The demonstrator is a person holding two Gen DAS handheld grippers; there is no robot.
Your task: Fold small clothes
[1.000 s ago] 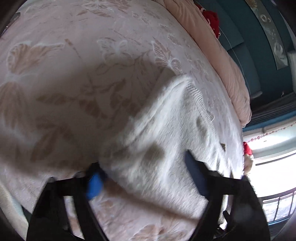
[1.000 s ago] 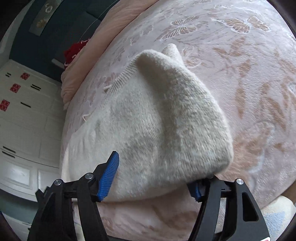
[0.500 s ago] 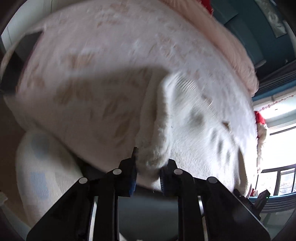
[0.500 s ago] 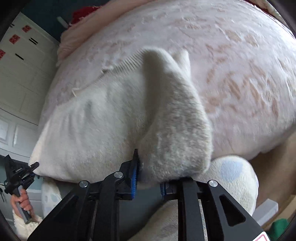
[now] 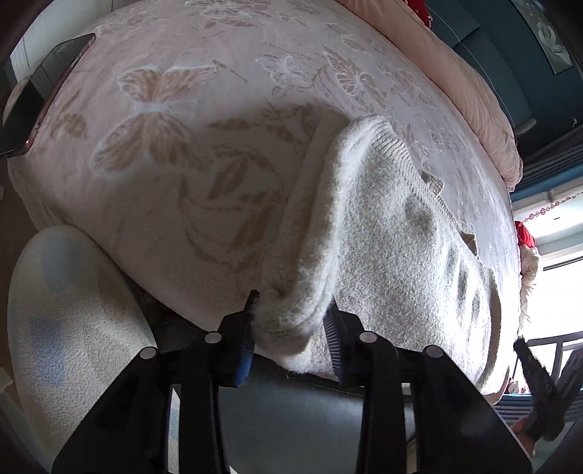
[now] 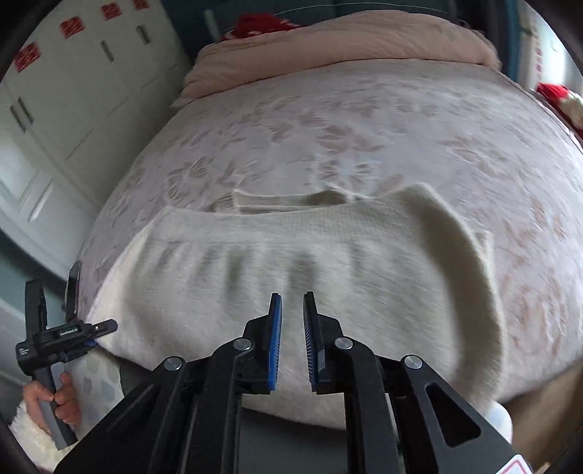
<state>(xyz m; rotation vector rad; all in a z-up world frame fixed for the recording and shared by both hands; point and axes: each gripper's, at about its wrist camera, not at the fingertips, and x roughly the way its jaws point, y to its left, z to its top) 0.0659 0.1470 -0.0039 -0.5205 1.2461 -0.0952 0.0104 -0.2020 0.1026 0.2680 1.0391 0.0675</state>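
A fluffy white knit sweater point(image 5: 393, 248) lies spread along the near edge of a bed with a pink butterfly-pattern cover point(image 5: 175, 120). My left gripper point(image 5: 291, 328) is shut on a bunched fold at the sweater's near left corner. In the right wrist view the sweater point(image 6: 328, 269) stretches wide across the bed edge, with a raised fold on its right side. My right gripper point(image 6: 291, 328) hangs just in front of the sweater's near edge, jaws nearly closed with a narrow empty gap between the blue pads. The left gripper point(image 6: 93, 330) also shows at the sweater's left corner.
A phone point(image 5: 40, 98) lies at the bed's left edge. A folded pink duvet point(image 6: 342, 47) lies at the far end, with red items point(image 6: 258, 25) behind it. White cupboards point(image 6: 65, 94) stand on the left. A spotted white cushion point(image 5: 69, 321) sits below the bed edge.
Both grippers closed on the sweater and pulled it toward the bed's near edge. The right gripper has since let go and moved toward the middle of the hem.
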